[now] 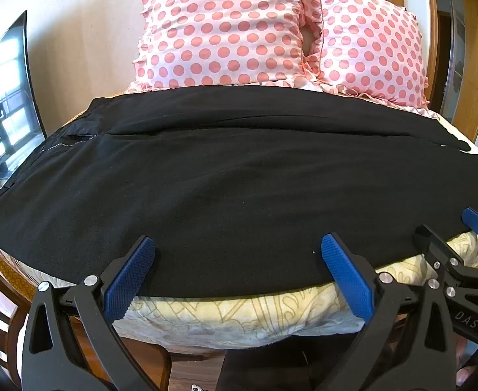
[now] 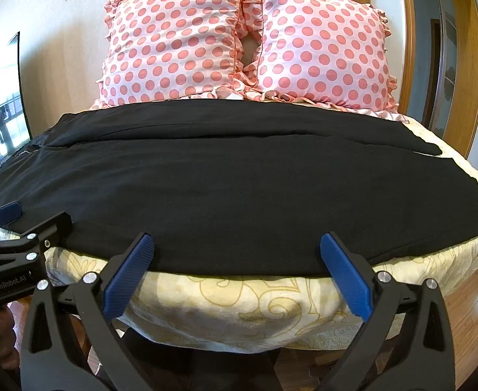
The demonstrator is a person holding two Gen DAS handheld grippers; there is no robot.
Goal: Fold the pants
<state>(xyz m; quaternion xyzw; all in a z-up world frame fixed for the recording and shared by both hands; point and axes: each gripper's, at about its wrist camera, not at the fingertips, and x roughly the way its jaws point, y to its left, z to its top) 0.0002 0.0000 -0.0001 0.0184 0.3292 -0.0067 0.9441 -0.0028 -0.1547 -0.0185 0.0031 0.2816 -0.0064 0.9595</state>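
Black pants (image 1: 226, 176) lie spread flat across the bed, waistband and zipper at the left, legs running right; they also fill the right wrist view (image 2: 239, 189). My left gripper (image 1: 237, 247) is open and empty, its blue fingertips just above the pants' near edge. My right gripper (image 2: 237, 246) is open and empty at the same near edge, further right. The right gripper shows at the right of the left wrist view (image 1: 460, 231), the left gripper at the left of the right wrist view (image 2: 27, 218).
Two pink polka-dot pillows (image 1: 226, 29) lean against the wall behind the pants. The bed has a cream patterned cover (image 2: 245, 303). A TV screen (image 1: 7, 104) stands at the left. A wooden door frame (image 2: 467, 65) is at the right.
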